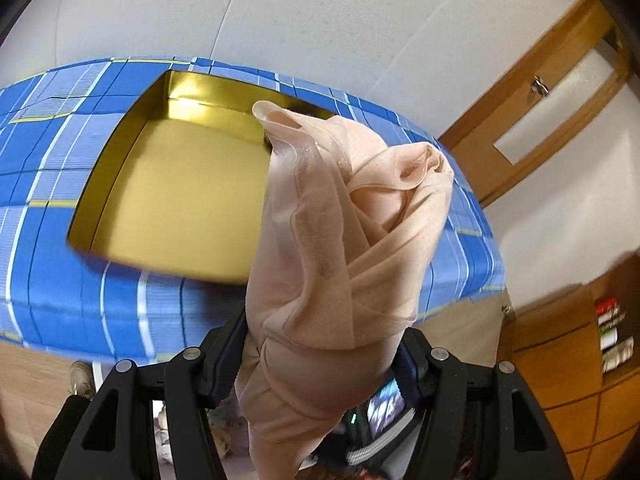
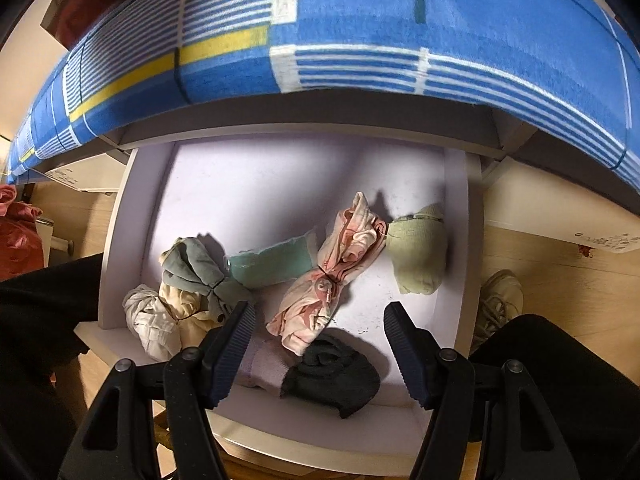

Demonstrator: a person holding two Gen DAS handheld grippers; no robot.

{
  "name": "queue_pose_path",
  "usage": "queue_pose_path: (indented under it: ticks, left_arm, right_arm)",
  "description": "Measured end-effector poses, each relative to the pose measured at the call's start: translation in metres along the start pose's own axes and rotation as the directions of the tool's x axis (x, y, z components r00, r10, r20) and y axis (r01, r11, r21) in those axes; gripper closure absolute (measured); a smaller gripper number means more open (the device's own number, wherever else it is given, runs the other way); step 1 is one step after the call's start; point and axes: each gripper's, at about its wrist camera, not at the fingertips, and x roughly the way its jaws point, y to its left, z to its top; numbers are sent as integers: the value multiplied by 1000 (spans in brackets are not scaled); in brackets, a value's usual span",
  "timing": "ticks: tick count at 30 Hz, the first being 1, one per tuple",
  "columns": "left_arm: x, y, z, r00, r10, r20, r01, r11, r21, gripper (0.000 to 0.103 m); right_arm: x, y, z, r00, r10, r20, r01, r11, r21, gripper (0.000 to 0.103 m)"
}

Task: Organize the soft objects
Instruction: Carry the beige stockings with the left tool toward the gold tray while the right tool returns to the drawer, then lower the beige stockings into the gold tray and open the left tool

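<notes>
My left gripper (image 1: 320, 344) is shut on a rolled beige sheer garment (image 1: 340, 240), held in front of the table's near edge, below and to the right of an open gold box (image 1: 176, 184). The box sits on the blue plaid tablecloth (image 1: 48, 152) and looks empty where visible. My right gripper (image 2: 320, 320) is open above a pulled-out white drawer (image 2: 248, 184). The drawer holds several rolled socks: pink and white (image 2: 332, 276), light green (image 2: 420, 256), teal (image 2: 272, 264), grey-green and cream (image 2: 192, 280), white (image 2: 148, 320), lilac (image 2: 264, 364) and black (image 2: 332, 376).
The plaid-covered table edge (image 2: 360, 40) overhangs the drawer. A wooden door (image 1: 552, 112) and wooden cabinet (image 1: 568, 360) stand to the right. A shoe (image 2: 500, 300) and my dark trouser legs (image 2: 48, 304) flank the drawer on the wood floor.
</notes>
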Motion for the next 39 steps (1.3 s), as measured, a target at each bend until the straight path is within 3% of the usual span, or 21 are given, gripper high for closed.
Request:
queue_pose_path:
  ticks: [5,13,22,32,39]
  left_arm:
    - [27,9,47,999,-9,-43,5,995,-95,39]
    - [69,25,88,996,42,-84,-57,982,-183,39]
    - [111,36,110,986,131,-104,-151,965,-214,39]
    - [145,50,139,987,133,-87,-153,943,-297,38]
    - [133,47,130,975,210,-68,-220,951,-218,34]
  right_arm:
    - [1,-2,-1,1000,18,-11,-18,1000,12,35]
    - [-1,-8,-2,999,50,-13,-49,998,38,35]
    - [2,-12,-3,998,62,-30,-60,997,47,35]
    - [1,-13,-1,997,74,-25,-72,996,59,35]
    - [-1,-14,-2,996,82,-16,-81,994,68,35]
